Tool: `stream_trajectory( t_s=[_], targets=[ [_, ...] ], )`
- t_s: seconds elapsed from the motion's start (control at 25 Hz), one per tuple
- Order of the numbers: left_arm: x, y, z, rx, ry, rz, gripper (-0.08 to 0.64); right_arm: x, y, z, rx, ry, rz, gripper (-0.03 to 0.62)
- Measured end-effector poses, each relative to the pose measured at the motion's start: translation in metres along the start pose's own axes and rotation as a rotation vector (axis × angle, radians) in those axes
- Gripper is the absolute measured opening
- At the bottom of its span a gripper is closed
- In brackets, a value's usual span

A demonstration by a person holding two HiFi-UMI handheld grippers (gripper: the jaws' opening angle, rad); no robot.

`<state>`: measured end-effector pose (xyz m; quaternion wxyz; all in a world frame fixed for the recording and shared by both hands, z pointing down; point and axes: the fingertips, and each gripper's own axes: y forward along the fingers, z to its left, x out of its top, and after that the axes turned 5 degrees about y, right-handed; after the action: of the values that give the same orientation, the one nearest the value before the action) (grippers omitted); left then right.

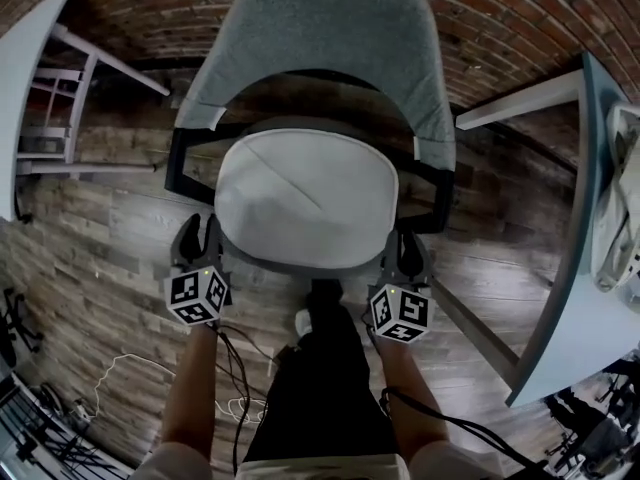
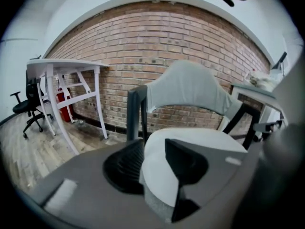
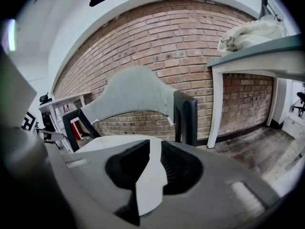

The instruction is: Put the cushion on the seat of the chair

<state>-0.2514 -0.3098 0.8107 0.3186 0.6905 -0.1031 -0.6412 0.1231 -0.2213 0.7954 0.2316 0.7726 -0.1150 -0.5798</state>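
On the seat: a white, rounded, padded cushion (image 1: 305, 196) lies flat on the grey seat (image 1: 300, 264) of a chair (image 1: 320, 38) with a grey fabric back and black armrests; it covers nearly the whole seat; only a thin grey rim shows along its front edge
Chair: stands on a wood-plank floor (image 1: 110, 258); its back is toward a red brick wall (image 1: 200, 8)
Left gripper (image 1: 200, 230): just beside the cushion's front left corner, pointing toward the chair; jaws spread wide and gripping nothing; in the left gripper view the cushion's edge shows in the gap with neither pad pressing on it
Right gripper (image 1: 402, 253): just beside the cushion's front right corner; jaws apart with a narrower gap; a strip of white cushion shows between them; the pads seem clear of it, though the close view leaves that unsure
Tables: a white table (image 1: 20, 78) at far left; a pale blue-grey table (image 1: 580, 298) at right; a crumpled white cloth (image 1: 620, 218) lies on the latter
Cables: thin cables (image 1: 120, 368) trail over the floor near the person's legs
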Motion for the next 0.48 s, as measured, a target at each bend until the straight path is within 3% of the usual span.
stream_trajectory(
  t_s=[0.32,0.48],
  targets=[
    [0.051,-0.079,-0.024,-0.047,0.019,-0.054,0.123,0.044,-0.073,0.023,0.056,0.03,-0.007,0.071],
    [0.074,-0.125,-0.041,-0.085,0.034,-0.069,0.123,0.074,-0.113,0.046,0.131,0.025,-0.021,0.067]
  ],
)
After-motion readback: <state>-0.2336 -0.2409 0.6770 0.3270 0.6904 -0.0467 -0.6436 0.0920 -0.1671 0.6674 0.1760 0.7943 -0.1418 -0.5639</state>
